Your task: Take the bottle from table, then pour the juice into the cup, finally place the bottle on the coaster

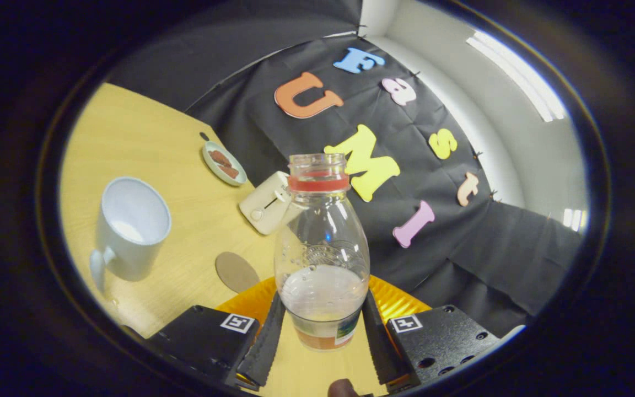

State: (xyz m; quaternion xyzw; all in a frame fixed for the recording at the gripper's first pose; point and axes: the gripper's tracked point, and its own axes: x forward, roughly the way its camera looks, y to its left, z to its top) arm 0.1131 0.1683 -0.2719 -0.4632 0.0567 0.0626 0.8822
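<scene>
Clear plastic bottle (322,259) sits clamped between the gripper (322,336) fingers, uncapped, with the cup (130,229) off to its left, so any jerky tilt could slosh juice onto the table (130,132).

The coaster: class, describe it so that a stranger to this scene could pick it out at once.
Start at the yellow wooden table and find the white mug. The coaster lies flat between the mug and the clear bottle that the gripper holds. Alone among its neighbours, it is a thin, plain brown disc.

Toaster (267,209) on wooden table (130,132), against the black cloth wall. Small dish (224,164) with brown pieces beyond it.
</scene>
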